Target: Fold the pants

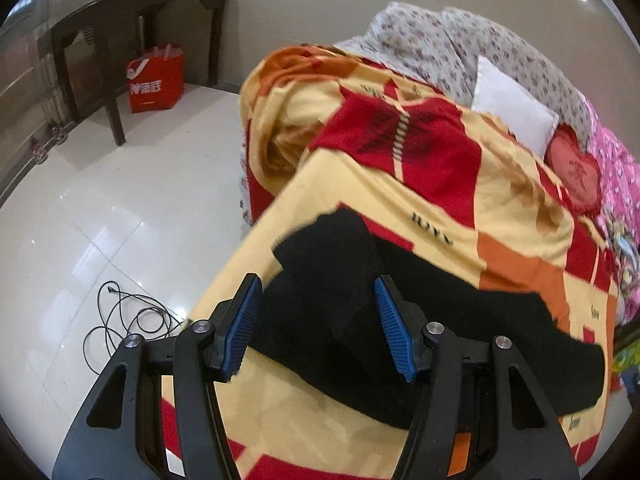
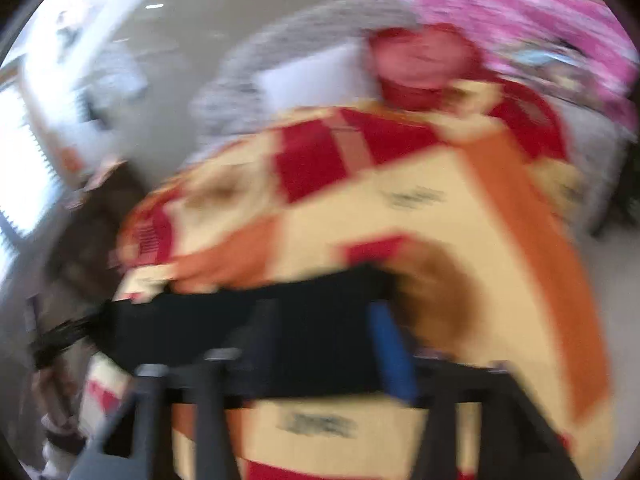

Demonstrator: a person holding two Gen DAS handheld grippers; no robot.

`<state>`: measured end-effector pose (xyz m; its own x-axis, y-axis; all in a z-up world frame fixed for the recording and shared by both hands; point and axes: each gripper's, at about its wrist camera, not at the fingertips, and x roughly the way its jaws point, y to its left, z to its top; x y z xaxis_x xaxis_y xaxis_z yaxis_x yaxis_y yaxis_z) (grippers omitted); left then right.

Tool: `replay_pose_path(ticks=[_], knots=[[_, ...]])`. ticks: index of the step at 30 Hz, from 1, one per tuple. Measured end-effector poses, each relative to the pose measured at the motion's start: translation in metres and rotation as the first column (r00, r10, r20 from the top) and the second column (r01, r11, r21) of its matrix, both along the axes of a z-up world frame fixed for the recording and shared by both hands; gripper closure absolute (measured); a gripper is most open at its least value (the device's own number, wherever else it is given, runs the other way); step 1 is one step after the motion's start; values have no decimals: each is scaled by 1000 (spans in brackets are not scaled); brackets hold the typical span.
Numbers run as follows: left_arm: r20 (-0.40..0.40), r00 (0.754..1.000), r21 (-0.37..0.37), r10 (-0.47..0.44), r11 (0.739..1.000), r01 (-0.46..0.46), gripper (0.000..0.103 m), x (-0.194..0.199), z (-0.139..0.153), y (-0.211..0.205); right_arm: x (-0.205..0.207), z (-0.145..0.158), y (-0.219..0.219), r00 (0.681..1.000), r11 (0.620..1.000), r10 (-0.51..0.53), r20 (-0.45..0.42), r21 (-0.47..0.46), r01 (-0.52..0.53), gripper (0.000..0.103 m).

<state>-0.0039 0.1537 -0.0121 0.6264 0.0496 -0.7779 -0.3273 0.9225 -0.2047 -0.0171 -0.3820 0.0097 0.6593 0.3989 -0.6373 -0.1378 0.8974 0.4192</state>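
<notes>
Black pants [image 1: 420,320] lie across a yellow, red and orange blanket [image 1: 440,200] on a bed, one end folded over itself. My left gripper [image 1: 318,320] is open just above the folded end, its blue pads [image 1: 244,324] apart with nothing between them. In the blurred right wrist view the pants [image 2: 240,312] stretch across the blanket [image 2: 400,208]. My right gripper [image 2: 320,344] is over them with its fingers apart, one blue pad [image 2: 390,352] visible; blur hides any contact with the cloth.
A white pillow [image 1: 512,108], a red heart cushion [image 1: 576,172] and a floral quilt [image 1: 460,44] lie at the bed's far end. A black cable [image 1: 124,320] lies on the tiled floor left of the bed. A dark table [image 1: 132,32] and red bag [image 1: 156,80] stand beyond.
</notes>
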Motion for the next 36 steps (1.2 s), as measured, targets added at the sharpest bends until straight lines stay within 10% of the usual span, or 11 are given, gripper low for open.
replay_pose_path(ticks=[10,12,15,22,28,33,36], knots=[[-5,996,-25,88,996,-88,44,6,-6,24,127,-57,203,905,914,407,-122,58,-402,43],[-6,996,-18,85,996,-85,44,9,-7,26,133,-68,218,883,895,446,-148,103,-435,71],[0,995,-46,98,994,-98,40,12,-11,33,129,-64,224,889,895,446,-105,49,-443,91],[-4,1000,-177,-3,984,2,39,21,-24,19,123,-34,222,910,902,414,-21,-125,-413,95],[-91,996,-71,3,997,-10,39,16,-49,9,126,-49,213,950,925,311,-28,-220,-309,95],[-82,996,-156,23,987,-35,39,6,-42,30,126,-27,180,973,973,228,20,-44,-227,95],[-69,997,-109,15,994,-23,39,-2,-37,24,120,-3,205,915,913,397,72,67,-402,94]])
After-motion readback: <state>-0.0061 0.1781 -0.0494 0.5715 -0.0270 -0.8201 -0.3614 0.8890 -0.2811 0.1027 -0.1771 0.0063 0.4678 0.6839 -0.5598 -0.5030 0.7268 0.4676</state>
